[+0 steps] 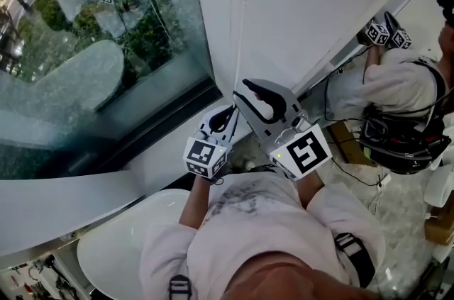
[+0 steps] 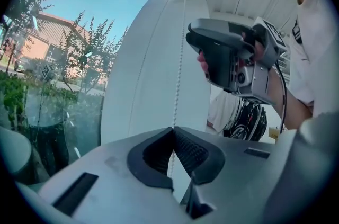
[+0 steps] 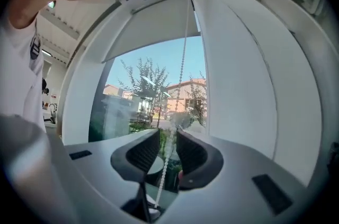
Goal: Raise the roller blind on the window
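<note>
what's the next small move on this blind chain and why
Probably close the right hand-held gripper on the bead chain: its jaws stand apart with the chain running between them, while the left hand-held gripper, lower down, is shut on it.

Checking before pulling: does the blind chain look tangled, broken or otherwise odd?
Nothing stands out. The bead chain hangs straight and unbroken; the left gripper is shut on it, and it runs between the right gripper's open jaws.
</note>
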`<act>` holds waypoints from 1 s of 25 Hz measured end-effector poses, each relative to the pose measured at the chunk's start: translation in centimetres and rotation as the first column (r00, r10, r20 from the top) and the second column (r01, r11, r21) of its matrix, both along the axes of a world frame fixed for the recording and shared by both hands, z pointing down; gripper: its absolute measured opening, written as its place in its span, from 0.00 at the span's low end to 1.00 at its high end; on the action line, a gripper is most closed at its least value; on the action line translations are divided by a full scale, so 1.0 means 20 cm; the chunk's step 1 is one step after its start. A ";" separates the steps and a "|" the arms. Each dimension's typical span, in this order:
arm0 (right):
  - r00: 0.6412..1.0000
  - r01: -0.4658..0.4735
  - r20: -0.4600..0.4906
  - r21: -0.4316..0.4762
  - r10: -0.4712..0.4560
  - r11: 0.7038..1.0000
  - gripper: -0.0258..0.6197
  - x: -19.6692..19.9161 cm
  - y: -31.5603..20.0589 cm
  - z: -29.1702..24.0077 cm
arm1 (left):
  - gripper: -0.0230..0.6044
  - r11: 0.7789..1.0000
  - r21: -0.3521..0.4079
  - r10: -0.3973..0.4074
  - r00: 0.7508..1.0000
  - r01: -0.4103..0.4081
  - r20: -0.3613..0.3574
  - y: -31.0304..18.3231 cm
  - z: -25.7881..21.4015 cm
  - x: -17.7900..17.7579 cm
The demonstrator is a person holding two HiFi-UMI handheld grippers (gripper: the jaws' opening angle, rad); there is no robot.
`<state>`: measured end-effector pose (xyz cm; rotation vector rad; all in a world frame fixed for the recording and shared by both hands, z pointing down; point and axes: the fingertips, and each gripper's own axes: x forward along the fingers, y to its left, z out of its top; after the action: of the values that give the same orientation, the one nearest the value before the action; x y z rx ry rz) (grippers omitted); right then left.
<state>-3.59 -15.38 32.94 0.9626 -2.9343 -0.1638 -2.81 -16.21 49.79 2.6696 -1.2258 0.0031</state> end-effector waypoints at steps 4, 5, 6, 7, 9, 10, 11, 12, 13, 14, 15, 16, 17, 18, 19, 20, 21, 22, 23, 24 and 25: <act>1.000 0.003 0.023 0.057 -0.004 0.998 0.27 -0.02 0.01 -0.13 | 0.05 1.000 0.010 0.001 1.000 -0.001 0.004 0.04 0.01 0.02; 1.000 0.001 0.027 0.069 -0.003 0.998 0.27 -0.03 0.01 -0.15 | 0.05 1.000 0.011 0.001 1.000 -0.001 0.005 0.05 0.01 0.02; 1.000 -0.002 0.030 0.079 0.000 0.997 0.27 -0.03 0.00 -0.18 | 0.05 1.000 0.013 0.002 1.000 -0.002 0.005 0.05 0.01 0.02; 0.999 -0.009 0.032 0.087 0.006 0.996 0.27 -0.04 0.00 -0.20 | 0.05 1.000 0.015 0.002 1.000 -0.002 0.005 0.06 0.01 0.02; 0.999 -0.027 0.036 0.095 0.024 0.995 0.20 -0.04 -0.02 -0.23 | 0.05 1.000 0.020 0.004 1.000 -0.004 0.004 0.07 0.00 0.02; 0.999 -0.031 0.039 0.091 0.028 0.995 0.17 -0.05 -0.03 -0.23 | 0.05 1.000 0.021 0.006 1.000 -0.006 0.004 0.06 0.01 0.01; 0.999 -0.029 0.047 0.079 0.025 0.996 0.16 -0.06 -0.05 -0.23 | 0.05 1.000 0.021 0.006 1.000 -0.006 0.003 0.05 0.01 0.01; 0.998 -0.022 0.064 0.059 0.019 0.998 0.14 -0.07 -0.07 -0.22 | 0.05 1.000 0.020 0.006 1.000 -0.006 0.003 0.03 0.02 0.00; 0.996 -0.016 0.088 0.036 0.013 0.999 0.14 -0.08 -0.08 -0.21 | 0.05 1.000 0.020 0.005 1.000 -0.006 0.003 0.01 0.03 -0.01; 0.994 -0.013 0.113 0.017 0.011 1.000 0.14 -0.08 -0.10 -0.21 | 0.05 1.000 0.021 0.004 1.000 -0.004 0.001 0.00 0.03 -0.02; 0.991 -0.016 0.131 0.007 0.015 1.000 0.13 -0.07 -0.10 -0.20 | 0.05 1.000 0.022 0.003 1.000 -0.003 0.000 0.00 0.03 -0.02; 0.990 -0.021 0.140 0.004 0.020 1.000 0.13 -0.07 -0.10 -0.20 | 0.05 1.000 0.024 0.002 1.000 -0.002 -0.001 -0.01 0.03 -0.02; 0.990 -0.025 0.142 0.004 0.024 1.000 0.13 -0.06 -0.10 -0.20 | 0.05 1.000 0.025 0.001 1.000 -0.001 0.001 0.00 0.03 -0.02; 0.990 -0.028 0.139 0.004 0.027 1.000 0.13 -0.05 -0.09 -0.19 | 0.05 1.000 0.025 0.001 1.000 -0.001 0.005 0.00 0.04 -0.01; 0.991 -0.031 0.132 0.003 0.031 1.000 0.13 -0.05 -0.09 -0.18 | 0.05 1.000 0.023 0.000 1.000 0.000 0.011 0.01 0.06 0.00; 0.992 -0.035 0.124 -0.001 0.035 0.999 0.13 -0.04 -0.09 -0.16 | 0.05 1.000 0.019 -0.002 1.000 0.002 0.017 0.00 0.08 0.00; 0.993 -0.038 0.116 -0.007 0.038 0.999 0.13 -0.04 -0.10 -0.13 | 0.05 1.000 0.015 -0.005 1.000 0.004 0.021 0.00 0.11 0.01; 0.993 -0.040 0.108 -0.016 0.041 0.999 0.13 -0.04 -0.11 -0.10 | 0.05 1.000 0.009 -0.008 1.000 0.008 0.024 -0.01 0.14 0.01; 0.994 -0.040 0.101 -0.025 0.043 0.999 0.13 -0.03 -0.11 -0.07 | 0.05 1.000 0.002 -0.011 1.000 0.011 0.026 -0.01 0.17 0.01; 0.995 -0.040 0.095 -0.034 0.044 0.999 0.13 -0.03 -0.11 -0.04 | 0.05 1.000 -0.005 -0.013 1.000 0.013 0.026 -0.01 0.20 0.02; 0.995 -0.040 0.089 -0.042 0.044 0.998 0.13 -0.03 -0.10 -0.01 | 0.05 1.000 -0.012 -0.014 1.000 0.015 0.026 -0.01 0.23 0.02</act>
<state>-4.15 -17.45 32.72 1.0526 -2.9826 -0.0611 -2.42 -16.37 54.38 2.6580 -1.2489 0.0435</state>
